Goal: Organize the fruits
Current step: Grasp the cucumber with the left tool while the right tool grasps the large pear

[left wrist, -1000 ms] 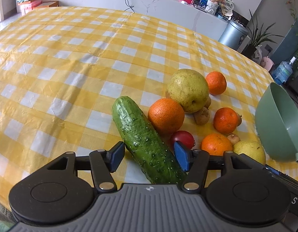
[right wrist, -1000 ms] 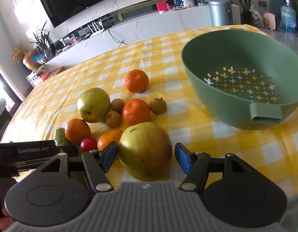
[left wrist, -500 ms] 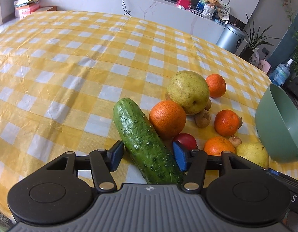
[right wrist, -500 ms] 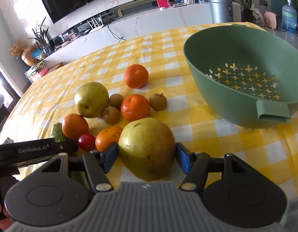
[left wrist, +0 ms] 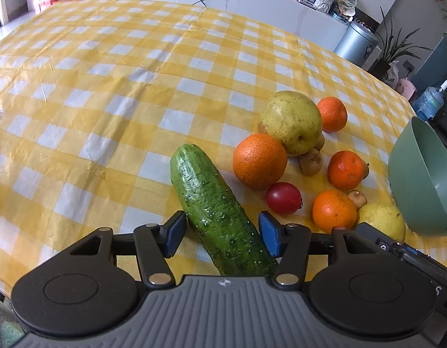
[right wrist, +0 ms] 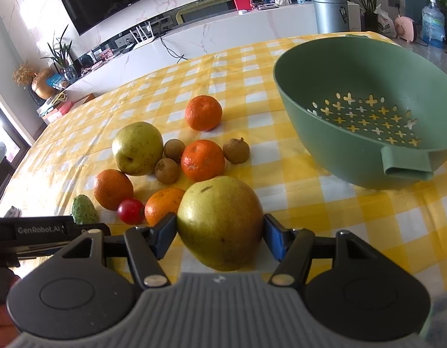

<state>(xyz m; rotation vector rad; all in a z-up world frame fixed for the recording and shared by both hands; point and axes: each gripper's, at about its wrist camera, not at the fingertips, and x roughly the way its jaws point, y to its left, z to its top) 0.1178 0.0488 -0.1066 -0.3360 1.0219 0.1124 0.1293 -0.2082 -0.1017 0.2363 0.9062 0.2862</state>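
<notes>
Pear pinched, cucumber only straddled.

Your right claw now has both blue pads against the flanks of the near pear, where a second ago a gap showed on one side, so that fruit looks ready to go to the green colander, empty and near on the right. Your left claw has just narrowed and then eased slightly apart around the cucumber, which lies on the checked cloth between spread pads with a sliver of gap on each side: no grip yet. You cannot tell whether the pear is off the cloth, since its underside and the cucumber's near end hide behind the claw bodies.
</notes>
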